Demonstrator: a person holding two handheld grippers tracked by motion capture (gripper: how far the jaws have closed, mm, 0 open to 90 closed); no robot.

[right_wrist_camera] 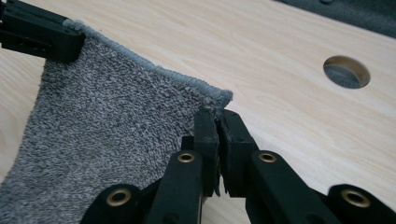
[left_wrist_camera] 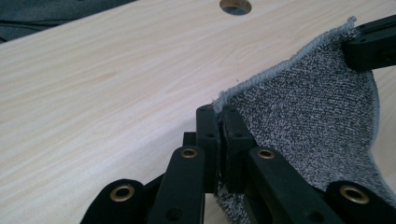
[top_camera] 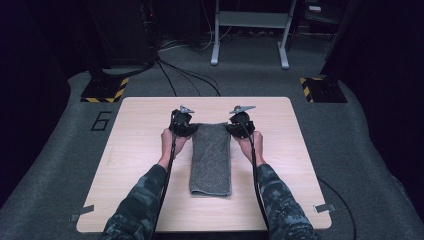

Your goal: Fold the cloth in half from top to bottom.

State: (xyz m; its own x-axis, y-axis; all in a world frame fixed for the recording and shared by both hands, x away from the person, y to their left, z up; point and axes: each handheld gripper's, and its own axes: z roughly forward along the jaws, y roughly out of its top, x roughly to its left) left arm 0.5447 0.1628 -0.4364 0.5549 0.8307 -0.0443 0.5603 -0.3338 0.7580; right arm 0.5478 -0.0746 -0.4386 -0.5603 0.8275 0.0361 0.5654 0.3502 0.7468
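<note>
A grey speckled terry-cloth towel (top_camera: 210, 159), folded into a long narrow strip, is lying along the middle of the pale wood-grain desk (top_camera: 135, 150), its near end toward the desk's near edge, its far end being held at both corners. The left gripper (top_camera: 186, 128) is pinching the far-left corner and the right gripper (top_camera: 239, 127) the far-right corner; both sets of black jaws are clamped tight on the cloth.

Texture: looped, nubby pile, dark/light grey fleck, w/ a lighter grey stitched hem running along the edge. Desk is smooth laminate w/ rounded corners.

The left gripper view is showing the hem corner (left_wrist_camera: 219, 105) wedged between its jaws and the cloth sagging in a curve toward the other gripper's black tip (left_wrist_camera: 371, 44), plus a round hole in the desk top (left_wrist_camera: 235, 6). The right gripper view is showing the same mirrored: corner (right_wrist_camera: 219, 100) nipped, other tip (right_wrist_camera: 39, 35), another round hole (right_wrist_camera: 346, 72). The high view is giving the whole strip, both forearms in camo-pattern sleeves (top_camera: 140, 200), and grey carpet (top_camera: 50, 175) around the desk.
</note>
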